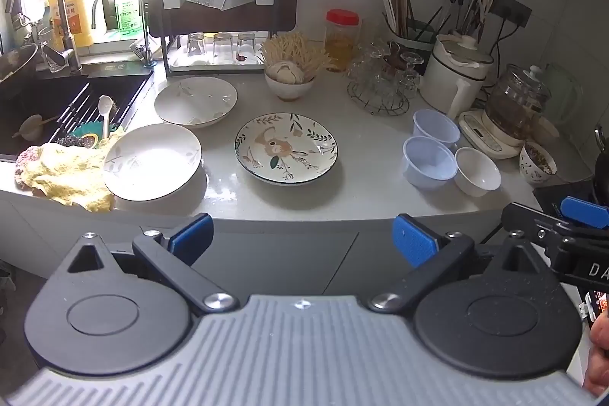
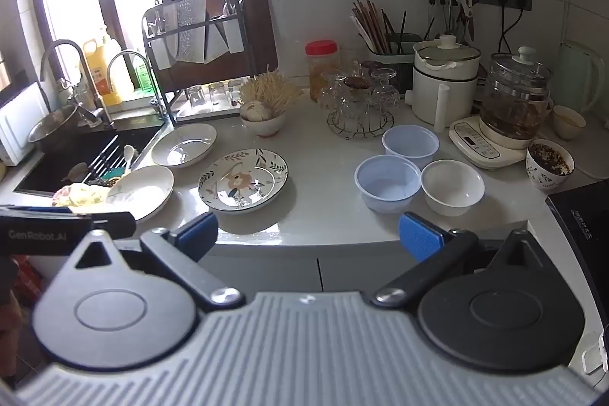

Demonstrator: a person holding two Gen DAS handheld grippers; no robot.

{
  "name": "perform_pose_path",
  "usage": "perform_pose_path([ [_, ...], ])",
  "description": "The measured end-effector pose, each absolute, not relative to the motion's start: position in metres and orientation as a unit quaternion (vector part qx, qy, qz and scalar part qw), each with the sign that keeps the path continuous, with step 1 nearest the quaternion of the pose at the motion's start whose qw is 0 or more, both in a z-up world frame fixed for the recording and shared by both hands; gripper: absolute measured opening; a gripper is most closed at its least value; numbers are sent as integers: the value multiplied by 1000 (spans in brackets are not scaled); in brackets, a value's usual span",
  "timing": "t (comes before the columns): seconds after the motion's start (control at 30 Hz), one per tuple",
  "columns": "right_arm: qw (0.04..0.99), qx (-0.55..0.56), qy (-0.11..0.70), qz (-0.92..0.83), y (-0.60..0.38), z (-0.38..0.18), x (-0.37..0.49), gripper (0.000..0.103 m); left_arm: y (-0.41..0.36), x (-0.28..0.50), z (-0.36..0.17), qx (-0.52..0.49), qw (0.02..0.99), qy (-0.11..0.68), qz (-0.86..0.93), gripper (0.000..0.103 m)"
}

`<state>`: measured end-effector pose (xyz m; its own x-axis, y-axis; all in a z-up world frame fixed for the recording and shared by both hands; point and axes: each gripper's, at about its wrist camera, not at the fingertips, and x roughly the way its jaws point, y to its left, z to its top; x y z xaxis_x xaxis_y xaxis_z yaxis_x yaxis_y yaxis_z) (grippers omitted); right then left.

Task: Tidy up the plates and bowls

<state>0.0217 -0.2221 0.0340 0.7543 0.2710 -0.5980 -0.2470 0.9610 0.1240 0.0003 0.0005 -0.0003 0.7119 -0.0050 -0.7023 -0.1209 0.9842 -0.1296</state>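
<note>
Spreading wide on both sides, blue fingers [image 1: 189, 239] gripping nothing at all. Hovering off the front edge of the counter [image 1: 361, 174]: left gripper [image 1: 302, 240] lining up below the flowered plate [image 1: 286, 148], right gripper [image 2: 309, 234] hanging between that plate and the bowls, jaws released too.

Sitting flat near the middle of the counter, the flowered plate, apart from its neighbours. Lying left of it, two white plates: near white plate [image 1: 152, 161] resting against a yellow cloth [image 1: 64, 174] at the counter's front, far white plate [image 1: 195, 101] sitting behind it, beside the sink [image 1: 57, 109].

Clustering on the right, three small bowls: back blue bowl [image 2: 410, 143], front blue bowl [image 2: 387, 183] just beside it, and white bowl [image 2: 452, 187] touching or nearly touching the front blue one, all upright.

Standing further back: a glass rack [image 2: 359, 101], a red-lidded jar [image 2: 322, 69], a white pot [image 2: 445, 82] and a glass kettle [image 2: 515, 94].
</note>
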Motion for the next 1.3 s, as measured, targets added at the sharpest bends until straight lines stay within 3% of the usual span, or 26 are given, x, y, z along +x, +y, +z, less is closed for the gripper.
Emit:
perform_pose_path([
  [1.3,937,32,321,132,-225,32,17,103,6,-8,-3,-79,926,365,49,102],
])
